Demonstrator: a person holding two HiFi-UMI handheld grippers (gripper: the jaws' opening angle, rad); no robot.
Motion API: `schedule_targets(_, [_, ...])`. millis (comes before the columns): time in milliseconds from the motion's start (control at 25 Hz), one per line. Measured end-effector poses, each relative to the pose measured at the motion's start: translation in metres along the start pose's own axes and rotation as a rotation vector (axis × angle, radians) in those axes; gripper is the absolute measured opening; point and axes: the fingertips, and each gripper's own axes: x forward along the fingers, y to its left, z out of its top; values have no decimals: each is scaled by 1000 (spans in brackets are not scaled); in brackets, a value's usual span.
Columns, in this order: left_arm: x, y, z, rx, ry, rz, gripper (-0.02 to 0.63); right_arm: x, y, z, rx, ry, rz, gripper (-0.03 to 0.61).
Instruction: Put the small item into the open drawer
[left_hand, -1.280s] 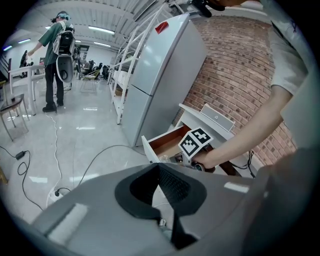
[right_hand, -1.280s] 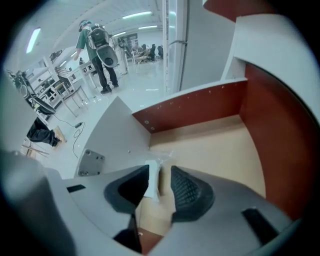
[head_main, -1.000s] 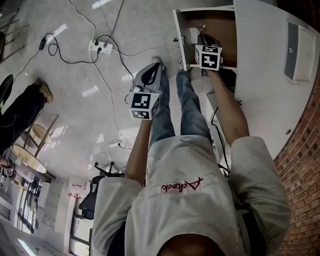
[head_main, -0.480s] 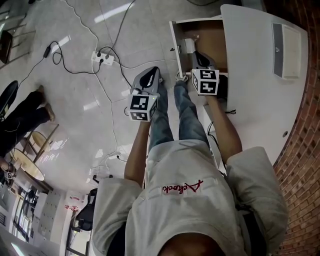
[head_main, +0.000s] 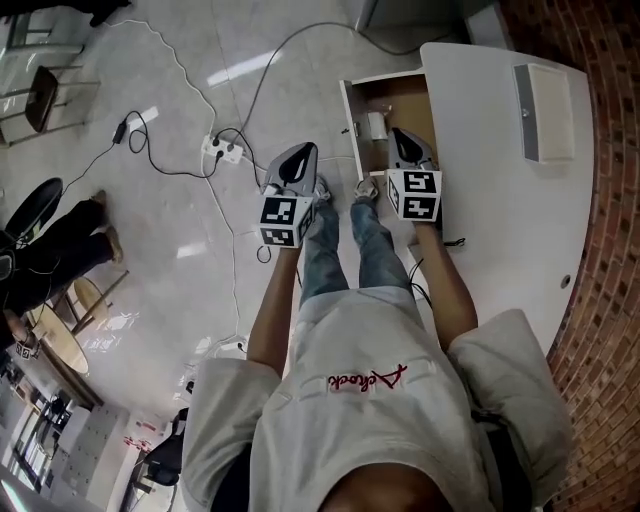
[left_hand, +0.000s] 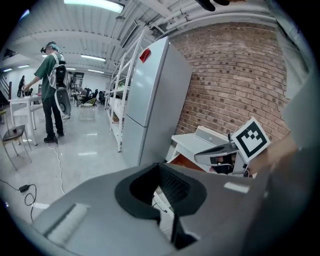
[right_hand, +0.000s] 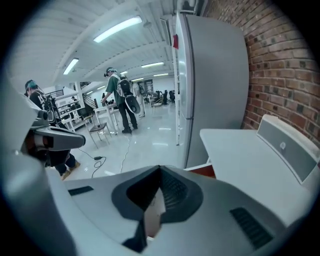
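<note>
A person stands at a white surface, a claw in each hand, looking down on its open drawer. A small white item lies on the drawer's brown bottom, near the left wall, with nothing touching it. The right claw hangs over the near end of the drawer, beside the item, its jaws pressed together and holding nothing. The left claw is well apart over the floor, also closed and empty.

If the white piece is the task's item, the drop looks done and the step in hand is getting the right claw clear. That is best done straight up and back toward the body, jaws kept closed so they cannot catch the drawer's front edge or nudge the item. The left claw should stay out over the floor. A last look should confirm the item rests flat, away from the rim.
</note>
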Motion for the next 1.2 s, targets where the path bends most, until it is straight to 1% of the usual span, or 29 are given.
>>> schedule_targets(160, [-14,-1,29,27,-25,9,9,-28,-1,27,7,-45,-9,12])
schedule_targets(240, [-16,-2,50,46,-50,19,9,-38,-5,41,8,-69,-10,12])
schedule_targets(360, [-18,0,92,86,-111,39,9,-46,-12,74,3,-129,-15,12])
schedule_targets(480, [-25,2,120,108,-148,38,9,-60,-12,110,-10,-186,-22,12])
schedule_targets(640, [-36,4,169,137,-215,61,9,-76,-12,161,-38,-271,-22,12])
schedule_targets(800, [-45,6,201,192,-266,63,9,-92,-11,203,-51,-351,-25,12])
schedule_targets(1000, [-61,15,245,230,-328,86,9,-106,-7,251,-83,-433,-32,12])
schedule_targets(1200, [-77,19,273,263,-383,105,9,-122,3,288,-130,-512,-30,12])
